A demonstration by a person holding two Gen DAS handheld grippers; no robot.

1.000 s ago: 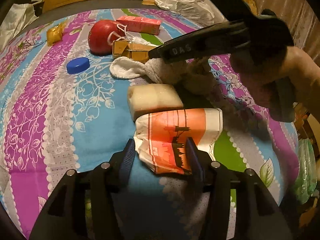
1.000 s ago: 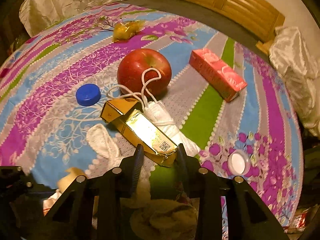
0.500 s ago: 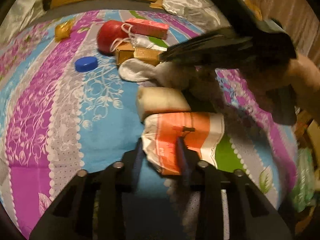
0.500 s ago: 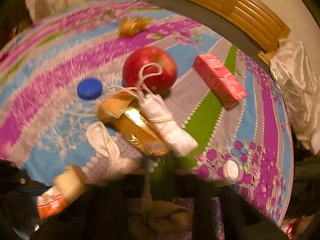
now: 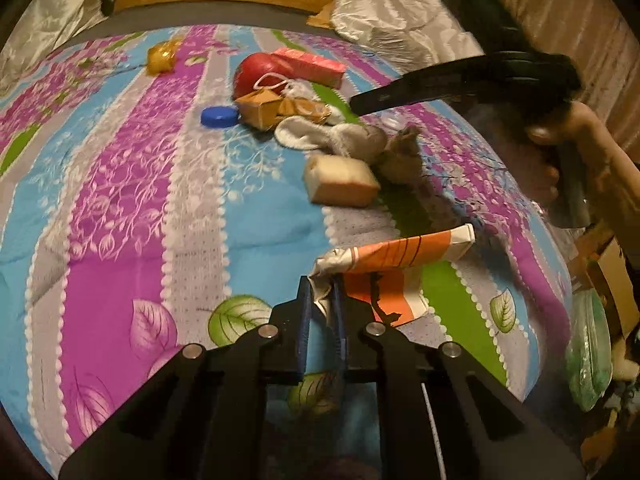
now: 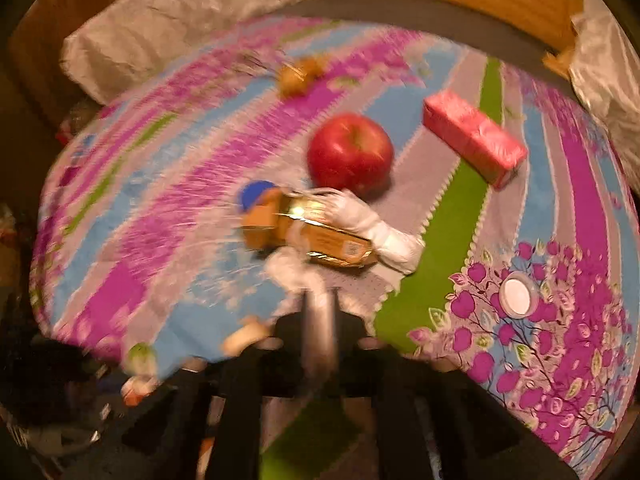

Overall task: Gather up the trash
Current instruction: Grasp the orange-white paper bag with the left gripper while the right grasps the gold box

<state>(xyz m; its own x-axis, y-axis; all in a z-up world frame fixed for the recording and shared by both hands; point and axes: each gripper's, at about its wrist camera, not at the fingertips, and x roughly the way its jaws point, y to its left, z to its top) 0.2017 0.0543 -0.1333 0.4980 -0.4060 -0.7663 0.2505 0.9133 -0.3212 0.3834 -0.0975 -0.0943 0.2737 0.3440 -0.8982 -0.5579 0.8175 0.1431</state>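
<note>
the left gripper (image 5: 321, 312) is clenched on the crumpled end of an orange and white wrapper (image 5: 394, 264), its blue-lined fingers (image 5: 305, 316) pinching the paper close together. the wrapper sticks out to the right of the fingers and appears raised off the bedspread (image 5: 120, 200), with its far end hanging free above a green stripe.

beyond it, on the same cover, a pale sponge block (image 5: 340, 180) lies just beside a heap of grey and white cloth (image 5: 332, 136). further back sit a gold carton (image 5: 280, 110), a blue bottle cap (image 5: 218, 116), a red apple (image 5: 254, 76) and a pink carton (image 5: 310, 66), all close together; a yellow wrapper (image 5: 162, 56) lies well apart near the far edge. the person's right hand (image 5: 560, 148) holds the other tool at the right side of this view.

the right wrist view is smeared by motion. the right gripper (image 6: 319, 320) has its fingers drawn tightly together, showing as one grey blurred strip with no gap; whether anything is between them cannot be told. just ahead of it lies white cloth (image 6: 384, 236) against the gold carton (image 6: 316, 232), with the blue bottle cap (image 6: 254, 194) touching the carton's far end. the red apple (image 6: 350, 154) sits just behind them, the pink carton (image 6: 474, 140) to its right, and a white round lid (image 6: 517, 294) lies apart on the purple flower print. the yellow wrapper (image 6: 298, 74) is near the far edge of the bedspread (image 6: 160, 240).
</note>
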